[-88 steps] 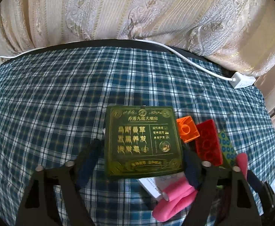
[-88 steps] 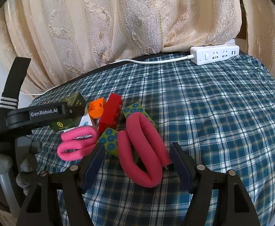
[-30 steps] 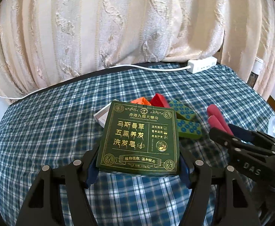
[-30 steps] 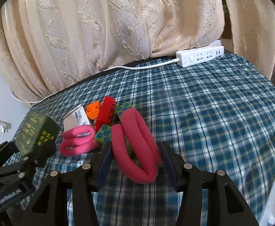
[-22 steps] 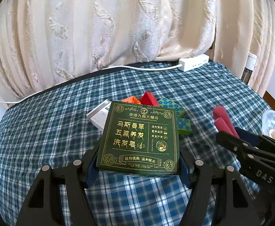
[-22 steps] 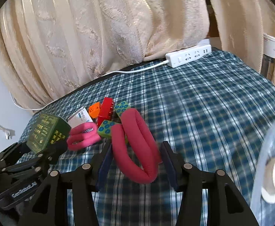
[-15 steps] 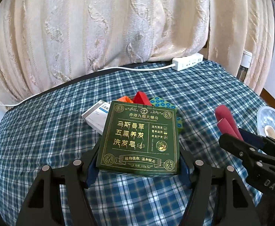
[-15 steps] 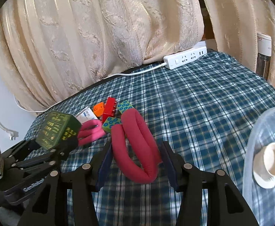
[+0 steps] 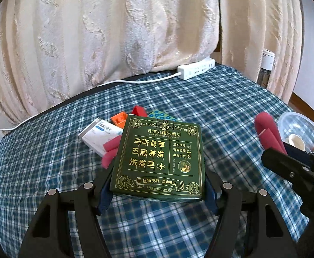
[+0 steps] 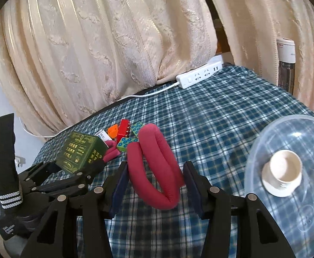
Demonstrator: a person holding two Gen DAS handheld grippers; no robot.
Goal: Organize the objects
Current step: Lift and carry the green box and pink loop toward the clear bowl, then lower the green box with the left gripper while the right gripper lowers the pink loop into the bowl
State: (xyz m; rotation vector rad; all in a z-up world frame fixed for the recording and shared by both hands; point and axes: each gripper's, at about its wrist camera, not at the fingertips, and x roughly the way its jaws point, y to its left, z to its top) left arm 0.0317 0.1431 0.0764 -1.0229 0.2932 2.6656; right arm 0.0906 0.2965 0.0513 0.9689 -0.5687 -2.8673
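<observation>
My left gripper (image 9: 157, 190) is shut on a flat green box (image 9: 161, 157) with gold lettering, held above the plaid cloth; the same green box (image 10: 79, 152) shows at the left of the right wrist view. My right gripper (image 10: 154, 182) is shut on a bent dark-pink foam loop (image 10: 157, 167), lifted off the cloth; that foam loop (image 9: 267, 133) also shows at the right of the left wrist view. On the cloth lie a white medicine box (image 9: 98, 137), an orange brick (image 9: 119, 119), a red brick (image 10: 123, 130), green dotted blocks (image 10: 126, 140) and a second pink foam loop (image 9: 110, 151).
A clear plastic bowl (image 10: 262, 142) with a small white cup (image 10: 282, 171) sits at the right. A white power strip (image 10: 199, 75) and its cable lie along the far edge under beige curtains (image 10: 114, 43). A bottle (image 10: 285, 64) stands at the far right.
Both grippers have moved right and slightly up with their loads. The pile of bricks has slid left and farther off, and the plastic bowl has come into view at the right.
</observation>
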